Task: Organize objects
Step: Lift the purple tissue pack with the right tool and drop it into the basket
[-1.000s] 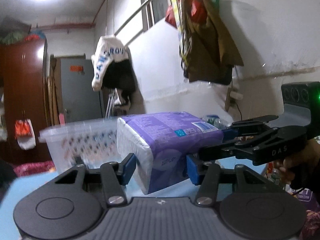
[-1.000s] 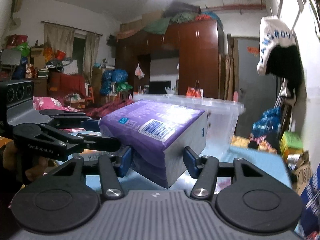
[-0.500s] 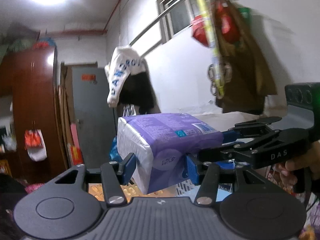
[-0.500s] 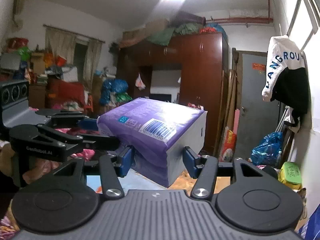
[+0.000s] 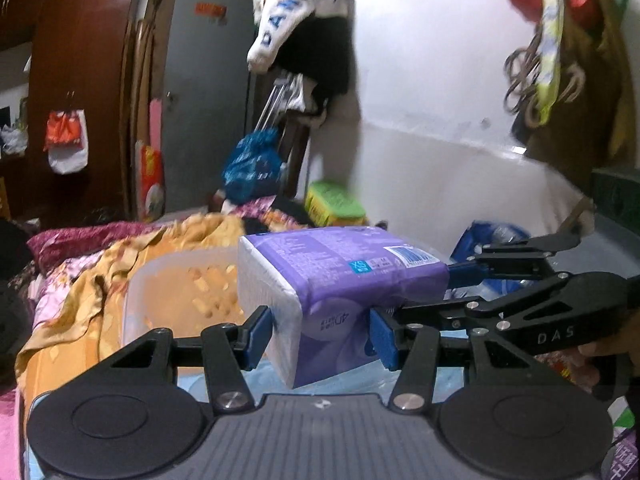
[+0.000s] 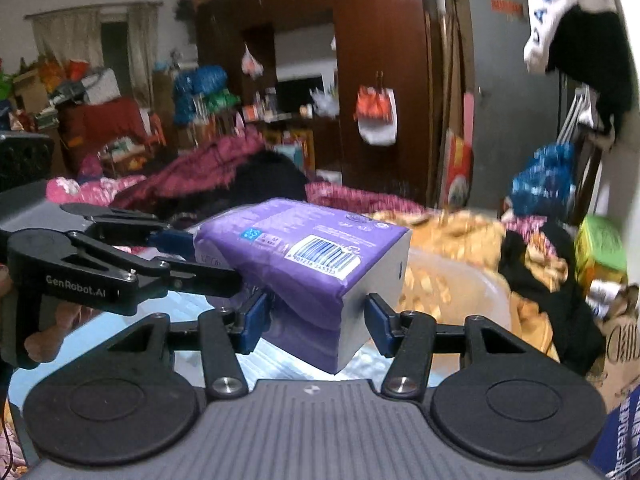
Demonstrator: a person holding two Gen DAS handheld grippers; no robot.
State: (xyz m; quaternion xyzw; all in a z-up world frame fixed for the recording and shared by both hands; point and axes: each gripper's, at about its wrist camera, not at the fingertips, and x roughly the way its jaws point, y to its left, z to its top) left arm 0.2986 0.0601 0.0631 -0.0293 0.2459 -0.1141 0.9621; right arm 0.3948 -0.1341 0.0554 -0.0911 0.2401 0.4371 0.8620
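A clear plastic bin [image 5: 180, 292] waits on the cluttered bed, just beyond a purple pack [image 5: 336, 280] carried in mid-air, apparently bound for it. The left gripper [image 5: 320, 332] and right gripper [image 6: 316, 320] each clamp one end, sharing its soft bulk.

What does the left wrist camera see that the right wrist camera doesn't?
Only the left wrist view shows the white wall with hanging bags. Only the right wrist view shows the curtained window and the cluttered far room. Both show the purple pack clamped by the left gripper and right gripper, above a clear plastic bin.
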